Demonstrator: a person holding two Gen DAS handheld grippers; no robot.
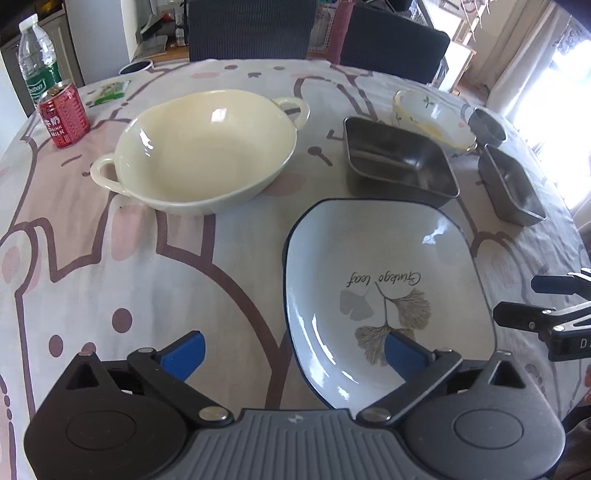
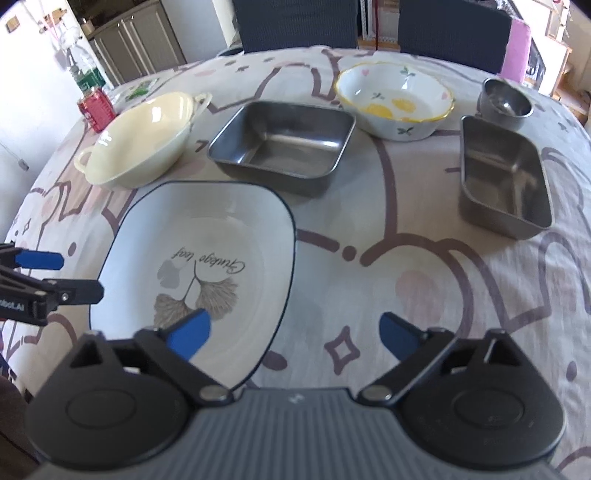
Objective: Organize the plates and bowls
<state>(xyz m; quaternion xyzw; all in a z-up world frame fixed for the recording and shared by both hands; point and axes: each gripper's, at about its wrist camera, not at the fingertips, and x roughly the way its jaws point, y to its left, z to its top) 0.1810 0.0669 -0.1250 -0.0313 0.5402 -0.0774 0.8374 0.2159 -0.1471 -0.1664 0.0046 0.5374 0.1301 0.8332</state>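
Note:
A white square plate with a dark rim and ginkgo leaf print (image 1: 388,266) (image 2: 207,251) lies at the table's near side. A cream two-handled bowl (image 1: 203,151) (image 2: 140,140) sits to its far left. A square steel tray (image 1: 399,158) (image 2: 284,140), a lemon-print bowl (image 1: 432,118) (image 2: 395,99), a smaller steel tray (image 1: 513,184) (image 2: 502,173) and a small steel cup (image 1: 487,125) (image 2: 506,99) stand behind and to the right. My left gripper (image 1: 293,354) is open over the plate's near left edge. My right gripper (image 2: 295,332) is open over the plate's near right edge.
A red can (image 1: 64,114) (image 2: 96,109) and a water bottle (image 1: 37,59) stand at the far left edge of the round table with patterned cloth (image 1: 110,258). Two dark chairs (image 1: 251,29) stand behind the table. The right gripper shows in the left wrist view (image 1: 546,306).

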